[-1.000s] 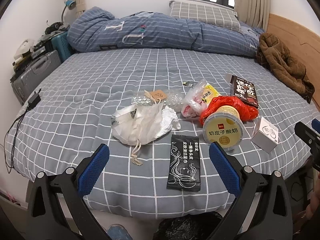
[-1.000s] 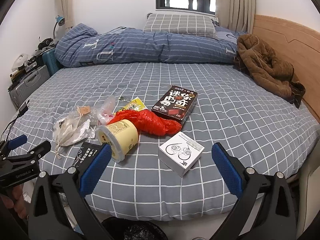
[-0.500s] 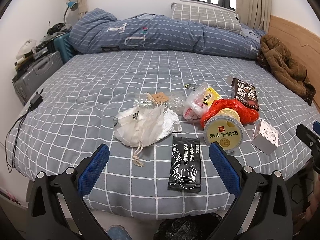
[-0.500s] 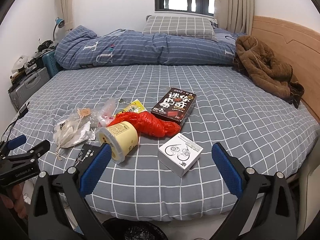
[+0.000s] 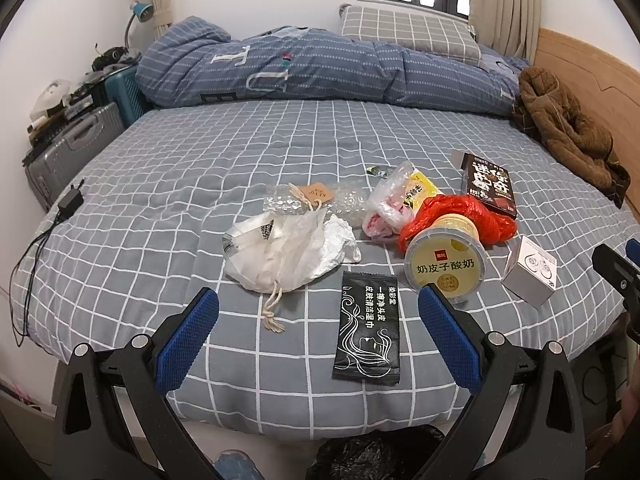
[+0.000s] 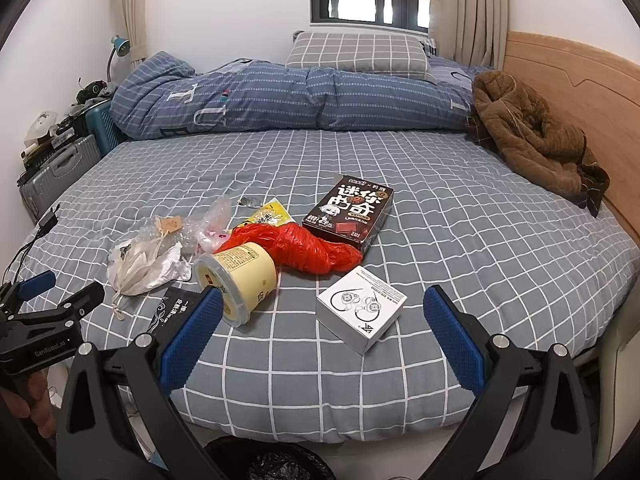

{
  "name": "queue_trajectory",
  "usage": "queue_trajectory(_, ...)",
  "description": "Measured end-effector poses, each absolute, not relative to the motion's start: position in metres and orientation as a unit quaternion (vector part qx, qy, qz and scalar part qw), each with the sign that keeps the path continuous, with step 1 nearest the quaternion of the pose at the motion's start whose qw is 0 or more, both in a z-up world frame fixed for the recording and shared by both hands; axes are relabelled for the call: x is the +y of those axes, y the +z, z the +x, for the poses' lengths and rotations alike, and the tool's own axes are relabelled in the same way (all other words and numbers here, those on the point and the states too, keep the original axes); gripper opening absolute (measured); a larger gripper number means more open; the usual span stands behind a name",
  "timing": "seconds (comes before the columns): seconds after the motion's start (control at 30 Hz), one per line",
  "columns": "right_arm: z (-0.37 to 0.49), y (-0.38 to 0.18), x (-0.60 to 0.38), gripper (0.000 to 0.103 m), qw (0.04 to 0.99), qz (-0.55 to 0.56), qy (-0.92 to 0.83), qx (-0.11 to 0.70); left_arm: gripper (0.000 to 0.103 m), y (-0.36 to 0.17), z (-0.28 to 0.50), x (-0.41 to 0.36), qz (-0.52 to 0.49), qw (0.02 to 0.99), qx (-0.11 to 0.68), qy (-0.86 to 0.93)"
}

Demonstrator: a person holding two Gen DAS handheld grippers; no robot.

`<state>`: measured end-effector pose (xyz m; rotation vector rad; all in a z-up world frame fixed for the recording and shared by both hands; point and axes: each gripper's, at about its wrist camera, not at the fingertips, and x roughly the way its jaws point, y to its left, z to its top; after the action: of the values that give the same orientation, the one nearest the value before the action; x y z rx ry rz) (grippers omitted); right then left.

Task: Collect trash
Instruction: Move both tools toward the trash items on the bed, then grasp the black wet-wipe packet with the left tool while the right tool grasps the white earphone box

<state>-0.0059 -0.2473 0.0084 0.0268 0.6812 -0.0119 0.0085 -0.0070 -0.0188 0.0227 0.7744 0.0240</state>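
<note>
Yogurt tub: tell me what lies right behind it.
A crumpled red plastic bag lies against the yogurt tub, with the dark snack box further back. The tub hides the bag's near edge.

A: What can't we see well?
B: The black bin bag [image 5: 376, 456] is cut off at the bottom edge. The yellow packet [image 5: 420, 190] is partly hidden by a clear bag [image 5: 386, 204].
A: And that black packet [image 6: 170, 312]?
B: In the right view, the gripper finger [image 6: 188, 338] and the yogurt tub [image 6: 236, 280] cover most of it.
A: The tiny thing [image 5: 378, 170] behind the clear bag?
B: Too small to tell.
A: And the right gripper [image 5: 618, 276] in the left view?
B: It runs off the edge, so I can't tell how its jaws stand there
</note>
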Motion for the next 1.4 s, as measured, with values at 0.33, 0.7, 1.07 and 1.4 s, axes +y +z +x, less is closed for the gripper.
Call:
queue_trajectory(0.33, -0.002, 0.008, -0.241, 0.096, 0.943, 0.009, -0.001, 0.334, 0.097, -0.018, 0.009, -0.001, 0.008, 0.927, 0.374, 0.017)
queue_trajectory(0.7, -0.001, 0.007, -0.24, 0.096, 0.943, 0.009, -0.001, 0.333, 0.097, -0.017, 0.009, 0.0, 0.009, 0.927, 0.373, 0.018)
queue_trajectory(1.07, 0.0, 0.008, -0.242, 0.096, 0.943, 0.01, -0.004, 0.332, 0.097, -0.017, 0.01, -0.001, 0.009, 0.926, 0.376, 0.018)
queue_trajectory(1.4, 0.034, -0.031, -0.256, 0.096, 0.928, 0.001, -0.032, 0.371, 0.097, -0.061, 0.033, -0.021, 0.039, 0.907, 0.419, 0.008)
